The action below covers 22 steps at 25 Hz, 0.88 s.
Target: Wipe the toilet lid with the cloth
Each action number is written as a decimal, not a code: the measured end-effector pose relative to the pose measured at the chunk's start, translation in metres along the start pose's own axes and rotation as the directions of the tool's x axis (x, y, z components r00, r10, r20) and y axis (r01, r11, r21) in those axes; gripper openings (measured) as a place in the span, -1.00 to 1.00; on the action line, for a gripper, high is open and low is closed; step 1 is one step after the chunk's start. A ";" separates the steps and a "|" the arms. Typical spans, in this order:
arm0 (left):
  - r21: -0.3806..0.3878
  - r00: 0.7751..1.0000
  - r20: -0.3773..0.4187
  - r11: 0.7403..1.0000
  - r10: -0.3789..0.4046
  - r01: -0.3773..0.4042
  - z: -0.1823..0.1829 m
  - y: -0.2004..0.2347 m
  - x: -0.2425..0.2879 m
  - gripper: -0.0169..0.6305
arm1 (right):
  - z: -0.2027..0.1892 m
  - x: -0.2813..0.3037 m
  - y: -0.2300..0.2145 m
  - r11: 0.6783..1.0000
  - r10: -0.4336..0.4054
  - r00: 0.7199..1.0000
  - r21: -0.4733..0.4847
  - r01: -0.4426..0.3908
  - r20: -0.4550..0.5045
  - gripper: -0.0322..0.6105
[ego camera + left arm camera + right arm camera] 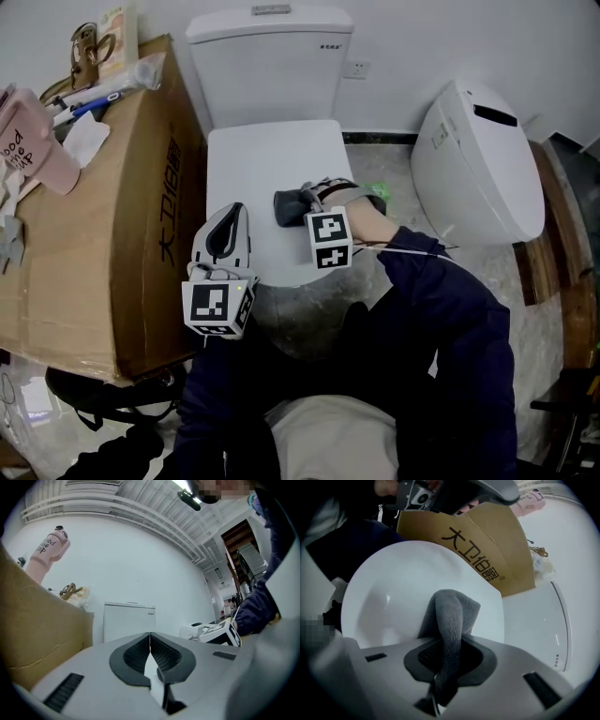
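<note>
The white toilet lid lies shut below the white cistern. A dark grey cloth rests on the lid's right front part, and my right gripper is shut on it. In the right gripper view the grey cloth is pinched between the jaws and bunches up over the white lid. My left gripper hovers at the lid's front left, shut with nothing in it. The left gripper view has the jaws meeting at their tips, pointing at the cistern.
A large brown cardboard box stands close at the toilet's left, with a pink bottle and small items on top. A second white toilet lies on the floor at the right. A green object lies beside the bowl.
</note>
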State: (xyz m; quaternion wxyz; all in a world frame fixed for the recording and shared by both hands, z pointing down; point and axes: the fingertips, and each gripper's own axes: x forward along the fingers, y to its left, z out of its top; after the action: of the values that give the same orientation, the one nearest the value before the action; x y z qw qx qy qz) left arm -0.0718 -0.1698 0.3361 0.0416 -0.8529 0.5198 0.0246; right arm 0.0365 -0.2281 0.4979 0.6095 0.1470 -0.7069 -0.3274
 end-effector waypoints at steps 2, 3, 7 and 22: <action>0.002 1.000 0.002 1.000 -0.003 0.003 0.001 0.000 0.000 -0.90 | 0.004 -0.009 0.013 1.000 0.013 1.000 0.001 -0.013 0.002 -0.70; 0.001 1.000 0.002 1.000 -0.003 0.003 0.001 0.000 -0.001 -0.90 | 0.006 -0.014 0.020 1.000 0.021 1.000 0.003 -0.021 0.003 -0.70; 0.001 1.000 0.006 1.000 -0.009 0.009 0.001 0.000 -0.002 -0.90 | 0.015 -0.033 0.047 0.998 0.062 0.998 0.009 -0.062 0.013 -0.70; -0.015 1.000 0.014 1.000 -0.020 0.021 0.000 -0.003 -0.004 -0.90 | 0.029 -0.070 0.104 0.974 0.225 0.974 -0.025 -0.225 -0.001 -0.70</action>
State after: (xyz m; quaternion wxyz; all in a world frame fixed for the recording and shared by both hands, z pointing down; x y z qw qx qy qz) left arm -0.0711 -0.1652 0.3369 0.0391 -0.8583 0.5105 0.0340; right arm 0.0436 -0.1006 0.5098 0.6439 0.0582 -0.7153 -0.2653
